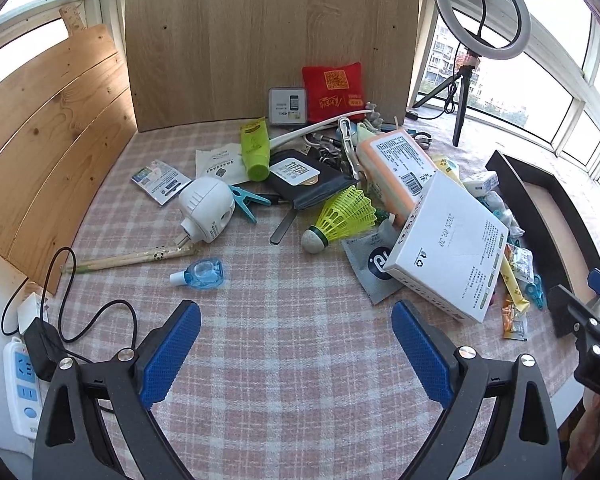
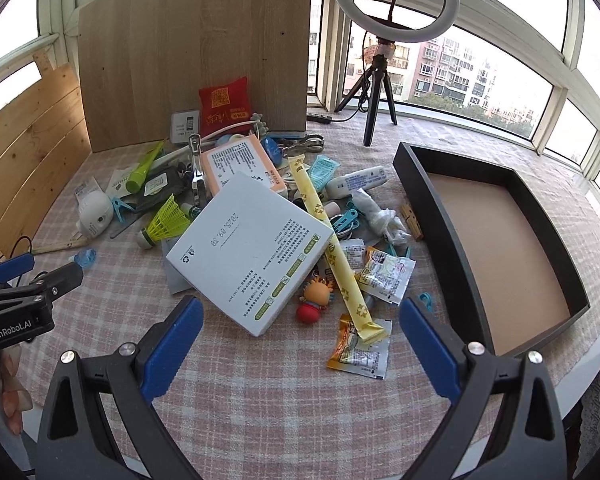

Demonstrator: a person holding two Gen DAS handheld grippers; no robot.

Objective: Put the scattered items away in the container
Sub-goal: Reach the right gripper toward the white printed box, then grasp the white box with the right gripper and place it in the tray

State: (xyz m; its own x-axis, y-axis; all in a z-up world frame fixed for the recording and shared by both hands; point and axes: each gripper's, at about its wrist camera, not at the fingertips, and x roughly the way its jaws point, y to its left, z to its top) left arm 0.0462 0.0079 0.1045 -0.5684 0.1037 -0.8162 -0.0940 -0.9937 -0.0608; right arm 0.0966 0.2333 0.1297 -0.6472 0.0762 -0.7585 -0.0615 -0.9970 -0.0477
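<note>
Tilting over the heap, the white box (image 2: 247, 255) hides items; both tongs (image 1: 296, 350) (image 2: 300, 346) gape wide.

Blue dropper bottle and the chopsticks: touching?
Apart. The left wrist view shows a strip of checked cloth between the blue dropper bottle and the chopsticks, which lie farther back on the table.

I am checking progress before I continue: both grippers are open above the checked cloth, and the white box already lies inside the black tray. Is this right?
Not quite. The white box is not inside the black tray; it lies tilted on the pile of items beside it, and the tray holds nothing, as the right wrist view shows. The left gripper and right gripper are indeed open above the checked cloth.
</note>
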